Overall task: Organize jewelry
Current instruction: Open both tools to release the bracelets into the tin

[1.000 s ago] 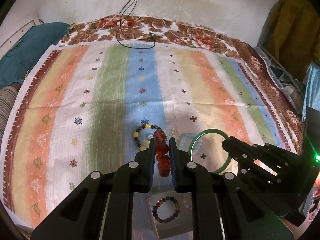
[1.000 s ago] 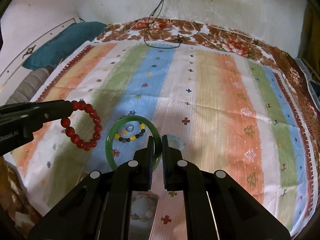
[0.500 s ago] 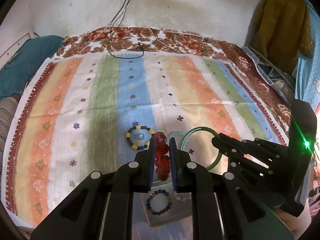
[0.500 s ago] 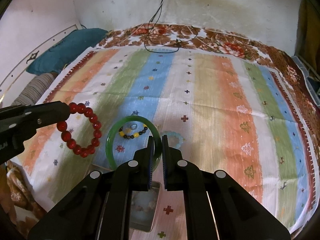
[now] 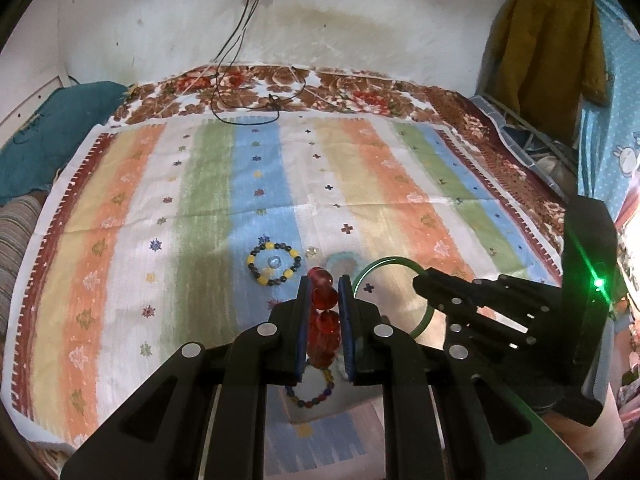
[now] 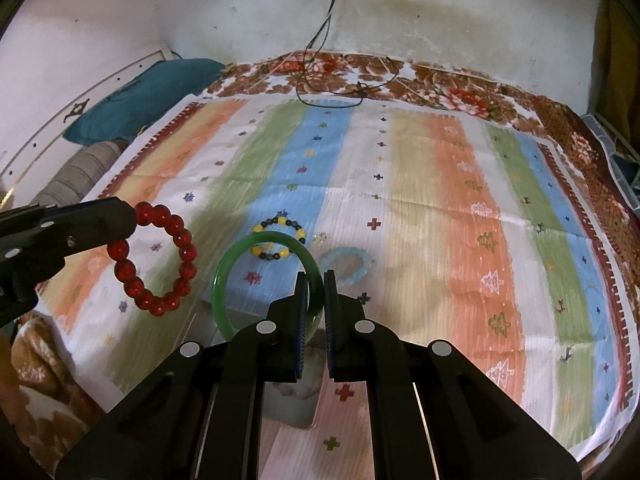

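Striped bedspread (image 6: 440,208) fills the frame below a stained wall. Left gripper (image 5: 324,292) clamps the red bead bracelet (image 6: 160,260) at left; right gripper (image 6: 316,280) pinches the green bangle (image 6: 228,276), centre. Yellow-black bracelet (image 5: 274,263) and pale blue bracelet (image 6: 348,264) lie mid-frame, unsorted; one beaded bracelet (image 5: 312,394) sits boxed at bottom.

The tongs hide part of the small tray (image 5: 344,404).

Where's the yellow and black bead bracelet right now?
The yellow and black bead bracelet lies on the striped cloth's blue band, just left of the pale blue bracelet, beyond both grippers.
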The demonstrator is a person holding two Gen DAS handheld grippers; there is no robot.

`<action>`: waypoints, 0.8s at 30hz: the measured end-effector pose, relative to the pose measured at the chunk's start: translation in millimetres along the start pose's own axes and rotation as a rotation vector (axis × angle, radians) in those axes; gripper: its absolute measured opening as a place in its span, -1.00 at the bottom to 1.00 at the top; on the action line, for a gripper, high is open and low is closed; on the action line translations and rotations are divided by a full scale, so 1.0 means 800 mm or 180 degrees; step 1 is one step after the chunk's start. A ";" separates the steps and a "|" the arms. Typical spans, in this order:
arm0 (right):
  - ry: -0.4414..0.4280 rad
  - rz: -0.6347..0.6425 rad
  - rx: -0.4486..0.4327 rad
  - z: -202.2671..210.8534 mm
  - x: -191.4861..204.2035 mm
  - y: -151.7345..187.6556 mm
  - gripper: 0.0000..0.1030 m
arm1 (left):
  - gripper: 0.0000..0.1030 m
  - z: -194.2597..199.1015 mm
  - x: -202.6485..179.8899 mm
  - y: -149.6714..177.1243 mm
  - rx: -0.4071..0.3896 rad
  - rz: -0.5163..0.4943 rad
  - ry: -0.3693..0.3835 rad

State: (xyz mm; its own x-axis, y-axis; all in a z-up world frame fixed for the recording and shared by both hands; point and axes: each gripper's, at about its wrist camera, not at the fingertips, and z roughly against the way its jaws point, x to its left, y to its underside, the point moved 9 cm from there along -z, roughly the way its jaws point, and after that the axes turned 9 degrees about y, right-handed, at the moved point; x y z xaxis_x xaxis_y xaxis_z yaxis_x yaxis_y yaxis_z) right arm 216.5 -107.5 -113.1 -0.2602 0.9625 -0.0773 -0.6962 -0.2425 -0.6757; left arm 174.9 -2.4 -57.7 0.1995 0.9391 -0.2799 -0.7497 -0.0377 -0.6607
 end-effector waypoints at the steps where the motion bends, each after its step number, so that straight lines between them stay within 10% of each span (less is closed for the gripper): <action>1: -0.0004 0.0003 -0.0005 0.002 0.001 0.002 -0.83 | -0.74 0.002 -0.001 0.001 -0.0007 -0.0001 0.0004; 17: -0.0164 -0.0026 0.0070 0.012 0.010 0.023 -0.79 | -0.74 0.004 -0.006 0.020 0.0029 -0.0057 -0.0043; 21: -0.0191 -0.0107 0.0054 0.014 0.005 0.019 -0.13 | -0.73 0.005 -0.002 0.019 0.0017 -0.0048 -0.0074; 24: -0.0168 -0.0170 0.0084 0.011 -0.004 0.018 -0.11 | -0.62 0.006 0.001 0.019 0.0011 -0.0015 -0.0102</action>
State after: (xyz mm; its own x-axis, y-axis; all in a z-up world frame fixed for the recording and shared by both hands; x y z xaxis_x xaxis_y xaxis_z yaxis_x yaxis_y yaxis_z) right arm 201.4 -115.1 -116.0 -0.2565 0.9665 -0.0025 -0.7273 -0.1947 -0.6582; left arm 160.4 -0.8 -64.7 0.1828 0.9497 -0.2544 -0.7511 -0.0321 -0.6594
